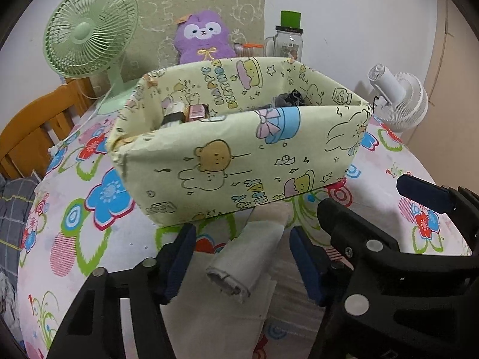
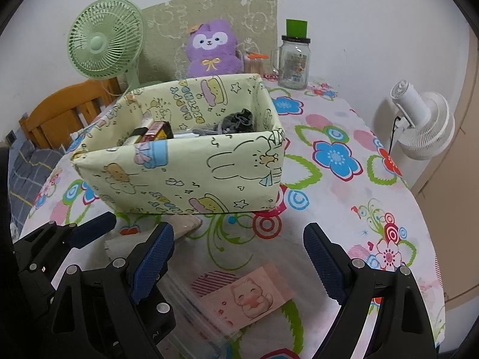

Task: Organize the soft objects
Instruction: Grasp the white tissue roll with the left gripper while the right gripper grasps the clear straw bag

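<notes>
The left gripper point(image 1: 239, 257) hangs over a rolled grey-white cloth point(image 1: 239, 266) that lies on the desk point(image 2: 344, 209) between its 2 blue fingers point(image 1: 179, 257); the fingers straddle the roll with a gap on either side, so they are released and grasping nothing, though lined up, it seems, to pinch the roll across its width. Just beyond the fingertips stands the printed fabric box point(image 1: 239, 161), its near wall facing the roll, probably because that is where soft things are meant to go; it already holds some small cartons and a dark scrunched item in its far right corner. The right gripper point(image 2: 239, 257) hovers with its fingers point(image 2: 152, 263) spread wide and released, a clear zip pouch with a pink cat card point(image 2: 248, 293) lying on the desk between and slightly below them, untouched. The left wrist view alone shows the roll's open frayed end and how it sits between the pads; in the right wrist view only a corner of the cloth peeks out to the left of the left finger, beside the other gripper. The right wrist view alone shows the pouch, and more of the box's inside. Behind the box stand a green fan point(image 2: 101, 42), a purple plush toy point(image 2: 212, 48) and a glass jar point(image 2: 295, 62).
</notes>
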`<state>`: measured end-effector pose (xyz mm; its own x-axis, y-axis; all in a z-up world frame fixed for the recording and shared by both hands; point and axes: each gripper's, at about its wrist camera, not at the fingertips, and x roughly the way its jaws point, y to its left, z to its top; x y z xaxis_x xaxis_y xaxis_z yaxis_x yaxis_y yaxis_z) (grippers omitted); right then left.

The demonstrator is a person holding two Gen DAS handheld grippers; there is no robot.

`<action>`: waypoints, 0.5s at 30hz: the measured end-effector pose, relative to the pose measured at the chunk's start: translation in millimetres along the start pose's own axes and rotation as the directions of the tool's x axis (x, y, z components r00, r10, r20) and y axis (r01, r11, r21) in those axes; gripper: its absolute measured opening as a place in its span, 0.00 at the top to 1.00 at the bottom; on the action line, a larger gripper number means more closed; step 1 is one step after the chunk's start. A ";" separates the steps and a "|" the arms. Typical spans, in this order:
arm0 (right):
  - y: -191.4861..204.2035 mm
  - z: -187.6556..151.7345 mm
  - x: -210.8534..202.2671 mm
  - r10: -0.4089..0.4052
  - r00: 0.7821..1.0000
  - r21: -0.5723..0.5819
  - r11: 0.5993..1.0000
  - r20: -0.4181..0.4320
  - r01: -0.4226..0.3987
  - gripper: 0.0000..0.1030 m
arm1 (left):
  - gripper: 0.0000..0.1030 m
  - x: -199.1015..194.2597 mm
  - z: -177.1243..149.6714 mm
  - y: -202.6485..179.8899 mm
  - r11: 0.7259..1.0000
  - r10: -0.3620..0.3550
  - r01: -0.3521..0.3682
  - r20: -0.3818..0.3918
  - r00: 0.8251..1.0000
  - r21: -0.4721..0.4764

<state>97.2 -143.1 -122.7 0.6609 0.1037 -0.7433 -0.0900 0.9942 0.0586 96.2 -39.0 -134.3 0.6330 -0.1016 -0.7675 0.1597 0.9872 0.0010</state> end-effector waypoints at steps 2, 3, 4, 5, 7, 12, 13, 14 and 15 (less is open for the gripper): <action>-1.7 0.6 3.9 -0.003 1.000 0.003 1.000 -0.007 0.003 0.12 | 0.41 5.0 1.3 -1.7 1.000 -0.007 0.007 -0.012 1.000 0.005; -2.6 0.8 6.1 -0.002 1.000 0.005 1.000 -0.011 0.002 0.12 | 0.42 7.6 2.0 -2.1 1.000 -0.009 0.009 -0.016 1.000 0.006; -3.2 0.4 8.1 0.000 1.000 0.006 1.000 -0.015 0.000 0.12 | 0.45 10.0 2.4 -2.5 1.000 -0.010 0.010 -0.021 1.000 0.007; -3.8 0.3 10.5 0.001 1.000 0.007 1.000 -0.019 0.000 0.12 | 0.48 12.4 2.6 -2.9 1.000 -0.010 0.010 -0.026 1.000 0.009; -4.8 0.7 14.3 0.002 1.000 0.008 1.000 -0.026 -0.002 0.12 | 0.50 15.5 2.5 -3.6 1.000 -0.004 0.005 -0.032 0.999 0.010; -6.1 -0.5 19.9 0.008 0.999 0.014 1.000 -0.039 -0.007 0.12 | 0.57 20.4 2.0 -4.8 1.000 -0.011 0.011 -0.045 0.999 0.016; -6.0 -0.6 20.4 0.009 0.999 0.015 1.000 -0.040 -0.008 0.12 | 0.59 21.2 1.9 -4.9 1.000 -0.014 0.015 -0.047 0.999 0.017; -6.2 -0.8 20.8 0.010 0.999 0.016 1.000 -0.041 -0.010 0.12 | 0.61 21.7 1.7 -5.4 1.000 -0.018 0.019 -0.047 0.999 0.017; -6.2 -0.8 21.2 0.012 0.999 0.018 1.000 -0.043 -0.011 0.12 | 0.63 22.1 1.7 -5.5 1.000 -0.020 0.021 -0.047 0.999 0.016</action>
<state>111.2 -147.2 -139.4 0.6274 0.1145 -0.7703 -0.0841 0.9933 0.0791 110.5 -46.9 -150.2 0.5930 -0.1156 -0.7969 0.1853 0.9827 -0.0046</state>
